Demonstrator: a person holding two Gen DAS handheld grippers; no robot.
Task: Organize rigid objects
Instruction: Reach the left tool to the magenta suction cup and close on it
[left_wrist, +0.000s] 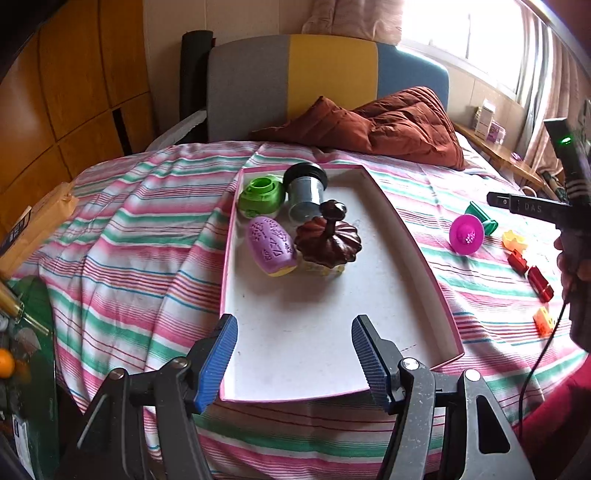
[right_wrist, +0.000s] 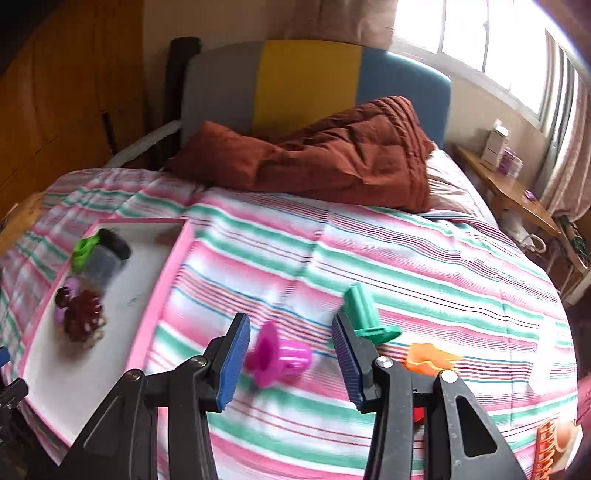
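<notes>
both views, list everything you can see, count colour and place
tray: one, pink rim, white floor, on the bed
green toy: one, tray's far corner
grey jar: one, black lid, lying beside green toy
purple toy: one, mid tray
brown lid toy: one, beside purple toy
magenta stamp: one, on sheet, between right tongs' pads, untouched
green stamp: one, on sheet, behind magenta
orange piece: one, right of stamps
red blocks: two, sheet's right side
quilt: one, rust, by headboard
left tongs: open, over tray
right tongs: open
</notes>
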